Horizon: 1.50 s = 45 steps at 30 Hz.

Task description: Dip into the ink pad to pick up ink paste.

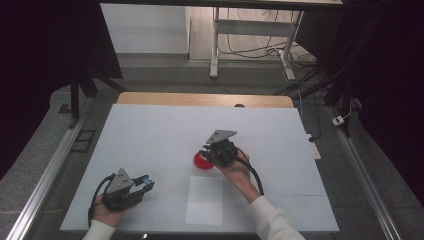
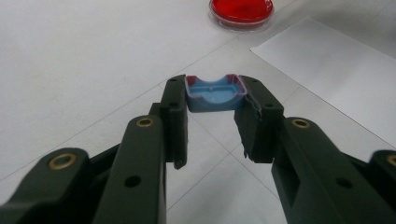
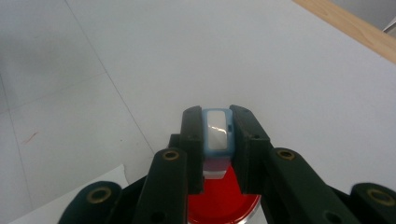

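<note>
Your left claw [image 2: 212,109] pinches a small blue plastic cap [image 2: 214,93] by its side walls; your right claw [image 3: 218,135] grips a light-blue slim piece [image 3: 216,133] over the red petri dish [image 1: 202,161]. Both look light, rigid and slippery: hold gently by the flat sides.

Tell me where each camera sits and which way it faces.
High view: above the person's side, looking forward and down on the table; both hands, the left gripper and the right gripper show.
Left gripper view: rides that gripper, looking along its jaws at a blue tray-shaped piece.
Right gripper view: looks along its jaws, shut on a blue block.
All three share the red dish.
</note>
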Available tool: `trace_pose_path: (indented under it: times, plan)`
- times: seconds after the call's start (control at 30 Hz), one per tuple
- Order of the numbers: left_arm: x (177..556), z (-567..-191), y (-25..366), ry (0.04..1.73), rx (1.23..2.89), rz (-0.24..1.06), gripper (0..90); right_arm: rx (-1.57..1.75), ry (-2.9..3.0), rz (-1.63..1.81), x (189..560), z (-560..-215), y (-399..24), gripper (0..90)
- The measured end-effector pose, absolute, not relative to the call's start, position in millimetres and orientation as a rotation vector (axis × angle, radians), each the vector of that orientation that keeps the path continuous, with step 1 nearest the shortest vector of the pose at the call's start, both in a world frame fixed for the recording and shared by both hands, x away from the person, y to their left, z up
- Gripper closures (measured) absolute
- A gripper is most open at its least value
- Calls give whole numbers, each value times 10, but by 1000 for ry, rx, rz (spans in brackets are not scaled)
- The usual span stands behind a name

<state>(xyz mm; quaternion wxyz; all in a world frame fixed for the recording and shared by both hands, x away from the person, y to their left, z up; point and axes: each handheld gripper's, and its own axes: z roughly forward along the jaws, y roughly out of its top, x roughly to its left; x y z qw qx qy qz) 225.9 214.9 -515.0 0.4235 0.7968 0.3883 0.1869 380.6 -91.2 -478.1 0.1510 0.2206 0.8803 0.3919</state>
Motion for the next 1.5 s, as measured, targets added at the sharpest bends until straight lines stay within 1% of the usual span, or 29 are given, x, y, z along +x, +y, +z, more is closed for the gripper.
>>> trace_pose_path:
  times: [0.7, 1.23, 1.5]
  plan:
    - [2258, -5152, 2145, 968, 2001, 463, 649, 653, 2581, 1051, 3856, -4945, -854, 758]
    - [2257, -5152, 2150, 972, 1998, 464, 649, 646, 2567, 1044, 3834, -4945, -839, 758]
    - [2258, -5150, 2157, 973, 1995, 466, 649, 671, 2548, 1098, 3840, -4904, -890, 757]
